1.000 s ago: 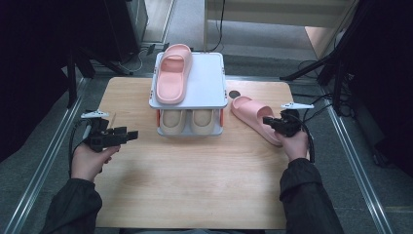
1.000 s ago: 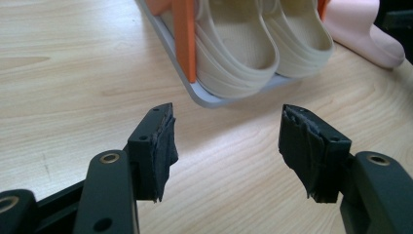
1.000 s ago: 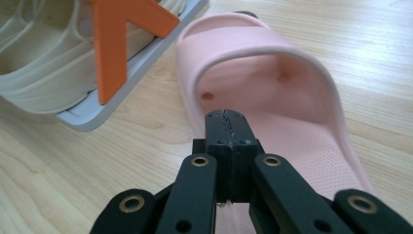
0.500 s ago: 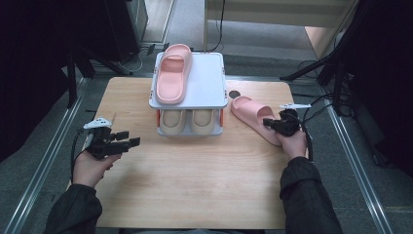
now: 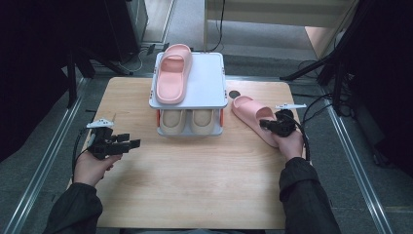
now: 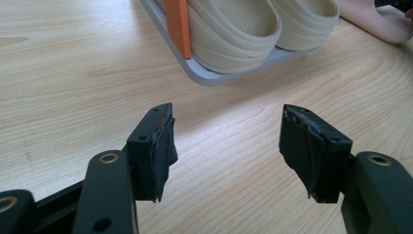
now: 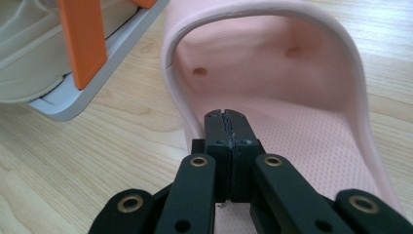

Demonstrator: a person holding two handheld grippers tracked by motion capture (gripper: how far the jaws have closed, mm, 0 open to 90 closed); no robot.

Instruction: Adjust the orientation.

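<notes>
A pink slipper lies on the wooden table to the right of a small white two-level rack. My right gripper hovers at that slipper's near end. In the right gripper view it is shut, pads pressed together with nothing seen between them, just above the slipper's insole beside its rim. A second pink slipper rests on the rack's top. Two beige slippers sit on the lower shelf. My left gripper is open over bare wood, left of the rack, jaws wide apart.
The rack has orange side posts and a grey base edge close to the beige slippers. A small black round mark sits on the table behind the loose slipper. Metal rails run along both table sides.
The left gripper has drifted a little toward the table's near edge. The right gripper has stayed at the slipper, still shut.
</notes>
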